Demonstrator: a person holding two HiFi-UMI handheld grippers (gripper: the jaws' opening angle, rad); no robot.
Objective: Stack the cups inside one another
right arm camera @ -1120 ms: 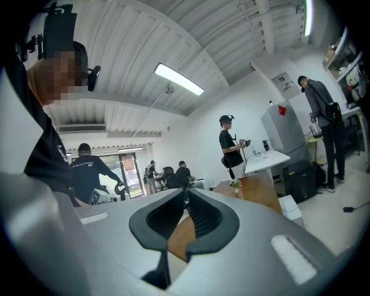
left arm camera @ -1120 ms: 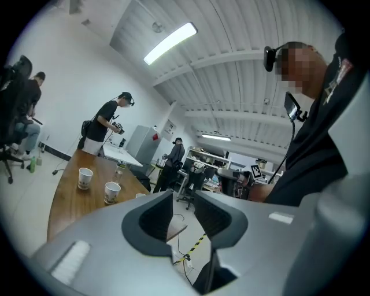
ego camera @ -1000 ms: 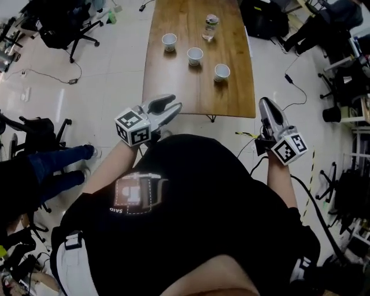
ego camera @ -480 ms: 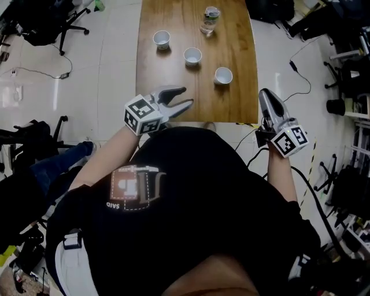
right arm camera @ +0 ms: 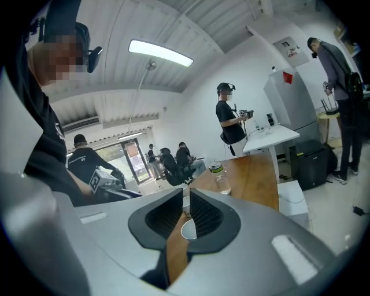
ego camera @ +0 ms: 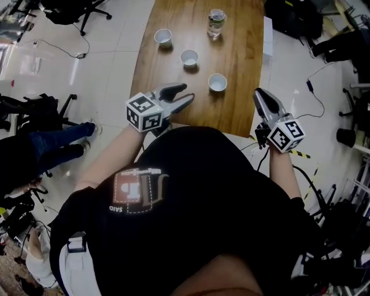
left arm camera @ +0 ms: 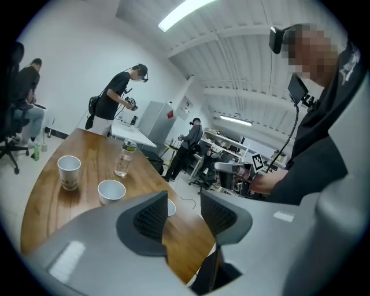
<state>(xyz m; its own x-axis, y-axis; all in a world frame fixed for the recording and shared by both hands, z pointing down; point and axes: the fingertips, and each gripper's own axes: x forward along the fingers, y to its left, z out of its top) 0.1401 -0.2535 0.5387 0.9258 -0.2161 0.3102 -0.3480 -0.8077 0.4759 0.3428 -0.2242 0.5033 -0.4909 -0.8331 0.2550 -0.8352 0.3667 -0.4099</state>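
Three white paper cups stand apart in a diagonal row on the wooden table (ego camera: 243, 110): the far cup (ego camera: 163, 37), the middle cup (ego camera: 189, 57) and the near cup (ego camera: 217, 82). My left gripper (ego camera: 186, 92) hovers over the table's near left edge, short of the near cup. Its jaws have just been opening and stand wide with nothing between them. My right gripper (ego camera: 258, 93) hangs off the table's right edge. Its jaws have just been opening a little and keep a narrow, empty gap. Through that gap the right gripper view shows the near cup (right arm camera: 188, 230).
A clear water bottle (ego camera: 215, 23) stands at the table's far side, beyond the cups. Office chairs (ego camera: 87, 8) and cables lie on the floor to the left. Bags and more chairs crowd the right. Several people stand or sit farther back in the room.
Both grippers have come forward toward the table's near end. The left gripper's jaws stand wider than a second ago. The cups and bottle have not moved on the table.
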